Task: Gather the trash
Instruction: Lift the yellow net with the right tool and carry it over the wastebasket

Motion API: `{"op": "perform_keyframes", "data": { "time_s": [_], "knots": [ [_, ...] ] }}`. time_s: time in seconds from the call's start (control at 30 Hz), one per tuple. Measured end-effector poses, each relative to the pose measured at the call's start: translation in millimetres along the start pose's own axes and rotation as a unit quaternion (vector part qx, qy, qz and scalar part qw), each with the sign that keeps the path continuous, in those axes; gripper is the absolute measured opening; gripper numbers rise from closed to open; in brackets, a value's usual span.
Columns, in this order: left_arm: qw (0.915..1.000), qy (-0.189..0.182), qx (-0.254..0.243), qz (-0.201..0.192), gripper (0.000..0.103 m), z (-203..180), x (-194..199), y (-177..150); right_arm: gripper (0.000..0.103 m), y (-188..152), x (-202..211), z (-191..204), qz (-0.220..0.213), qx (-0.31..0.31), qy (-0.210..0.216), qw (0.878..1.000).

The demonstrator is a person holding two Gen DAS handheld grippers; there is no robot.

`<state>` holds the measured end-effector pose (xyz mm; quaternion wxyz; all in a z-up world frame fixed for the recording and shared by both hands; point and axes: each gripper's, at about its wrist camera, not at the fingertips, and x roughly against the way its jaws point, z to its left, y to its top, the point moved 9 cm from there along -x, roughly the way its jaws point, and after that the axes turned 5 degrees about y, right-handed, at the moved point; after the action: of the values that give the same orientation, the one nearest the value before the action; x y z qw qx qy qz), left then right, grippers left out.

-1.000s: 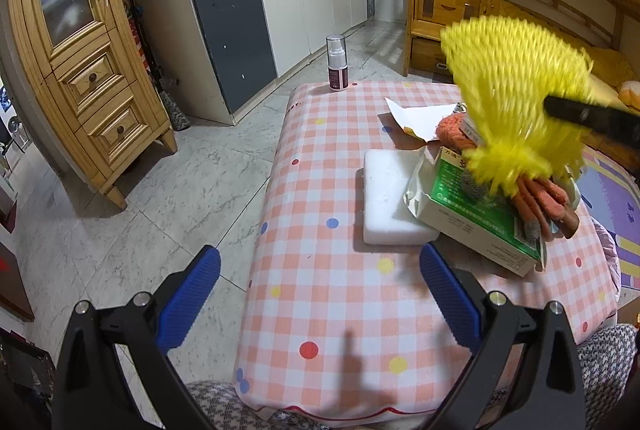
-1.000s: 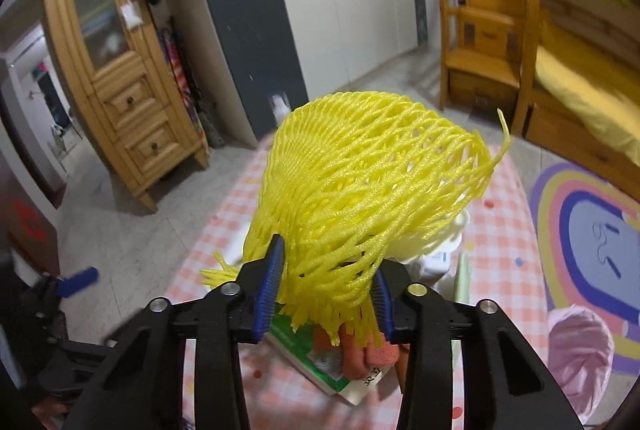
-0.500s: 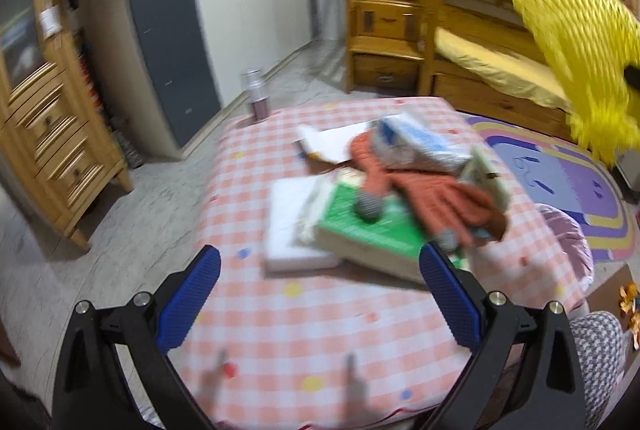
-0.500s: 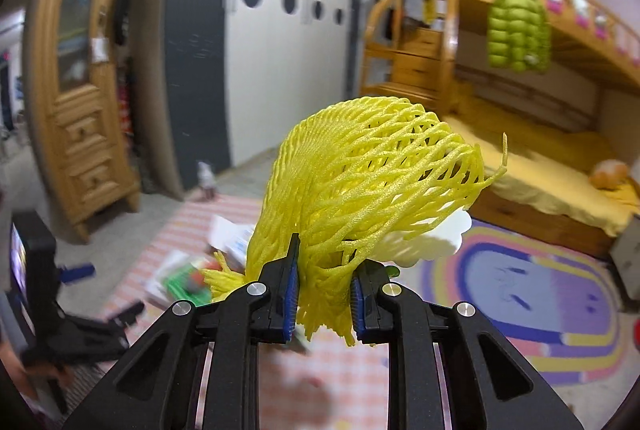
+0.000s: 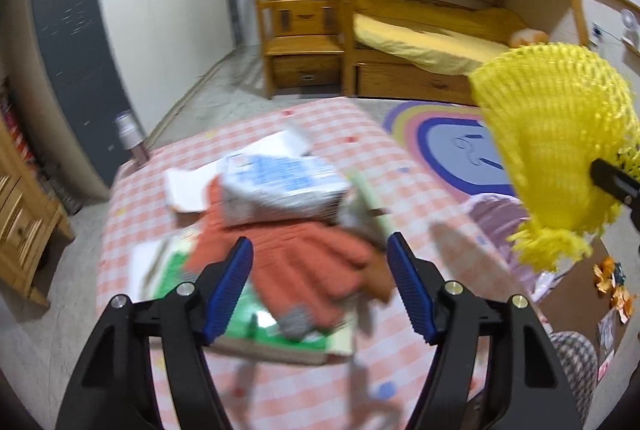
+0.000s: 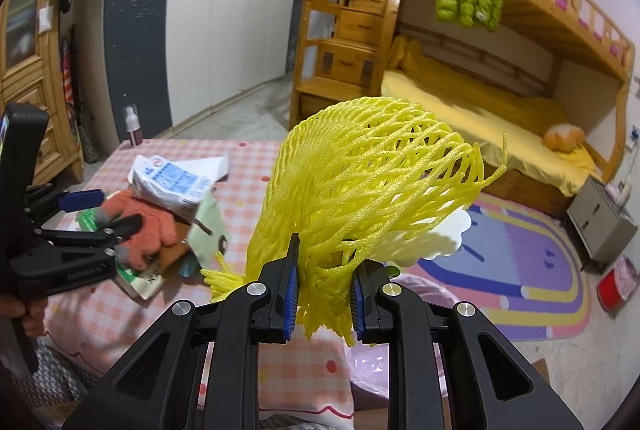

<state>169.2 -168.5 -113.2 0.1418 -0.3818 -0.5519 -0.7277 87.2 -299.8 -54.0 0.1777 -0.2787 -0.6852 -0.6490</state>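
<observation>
The right gripper (image 6: 323, 288) pinches a yellow foam net (image 6: 372, 185) in its fingers, held in the air off the desk's (image 6: 248, 149) right edge. The left gripper (image 5: 320, 284), fingers spread and just closing partway, hovers over an orange glove (image 5: 316, 270) on the pile of packets and boxes, with nothing yet pressed. Whether the fingers touch it is unclear. From the left camera, the net sits at three o'clock. To grasp well, lower the fingers astride the glove before squeezing.
</observation>
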Motion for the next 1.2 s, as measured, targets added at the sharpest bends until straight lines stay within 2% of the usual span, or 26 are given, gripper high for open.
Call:
{"op": "perform_keyframes", "data": {
  "time_s": [0.07, 0.2, 0.4, 0.43, 0.47, 0.53, 0.63, 0.83, 1.0, 1.2],
  "knots": [
    [0.9998, -0.016, 0.0, 0.014, 0.064, -15, -13, 2, 0.022, -5, -1, -5, 0.005, -0.003, -0.004, 1.0],
    [0.9992, -0.018, -0.004, 0.034, 0.053, -31, -35, 4, 0.022, -14, -1, -18, 0.013, -0.017, -0.005, 1.0],
    [0.9976, -0.02, -0.016, 0.065, 0.026, -41, -55, -3, 0.022, -24, -1, -26, 0.02, -0.032, 0.001, 0.999],
    [0.9974, -0.019, -0.019, 0.067, 0.015, -42, -59, -4, 0.022, -25, 0, -26, 0.021, -0.035, 0.002, 0.999],
    [0.997, -0.022, -0.023, 0.071, 0.009, -43, -61, -6, 0.022, -27, 2, -27, 0.021, -0.037, 0.003, 0.999],
    [0.9971, -0.031, -0.025, 0.065, 0.004, -46, -60, -6, 0.022, -28, 4, -30, 0.019, -0.039, 0.004, 0.999],
    [0.9961, -0.067, -0.024, 0.052, 0.002, -51, -46, -3, 0.022, -28, 14, -33, 0.011, -0.044, 0.003, 0.999],
    [0.9907, -0.132, -0.021, -0.028, 0.001, -55, 20, 28, 0.022, -26, 36, -51, -0.013, -0.061, -0.008, 0.998],
    [0.9835, -0.163, -0.019, -0.075, 0.001, -69, 67, 54, 0.022, -28, 55, -72, -0.027, -0.078, -0.031, 0.996],
    [0.9774, -0.184, -0.045, -0.095, 0.001, -111, 85, 59, 0.022, -44, 69, -105, -0.024, -0.094, -0.074, 0.993]
  ]
}}
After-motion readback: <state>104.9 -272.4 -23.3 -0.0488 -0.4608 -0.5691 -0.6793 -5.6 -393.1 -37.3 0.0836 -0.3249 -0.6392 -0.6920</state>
